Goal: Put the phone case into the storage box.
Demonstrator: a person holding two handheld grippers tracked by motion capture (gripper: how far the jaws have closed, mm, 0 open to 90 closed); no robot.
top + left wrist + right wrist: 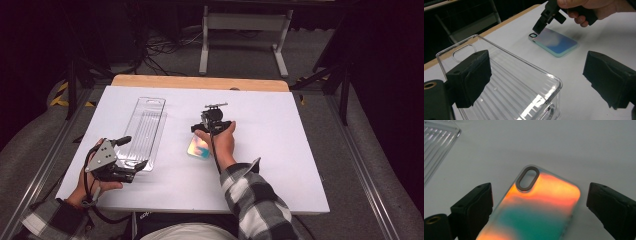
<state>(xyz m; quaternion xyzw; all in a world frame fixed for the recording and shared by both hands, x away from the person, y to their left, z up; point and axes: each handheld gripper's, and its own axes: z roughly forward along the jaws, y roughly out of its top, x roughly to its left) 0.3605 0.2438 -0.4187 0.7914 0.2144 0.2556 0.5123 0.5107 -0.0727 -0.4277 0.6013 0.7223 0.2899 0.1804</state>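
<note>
While the left gripper point(131, 152) waits at the near end of the clear plastic tray point(143, 131), its jaws spread with one pad inside the tray wall and the other outside, pinching nothing, the right gripper point(198, 131) hangs over the phone case point(199, 148). That iridescent case lies flat near the middle of the tabletop point(280, 150), a little toward the near edge and just right of the tray, camera hole point(527, 178) toward the far edge. In the right gripper view the jaws stand wide on either side of the case, not touching it. The step in hand looks like the approach for a pickup, probably to move the case into the tray. The next move calls for lowering until the pads flank the case's long edges, then closing. Bare tabletop lies open to the right and toward the far edge; only the tray crowds the left side.
</note>
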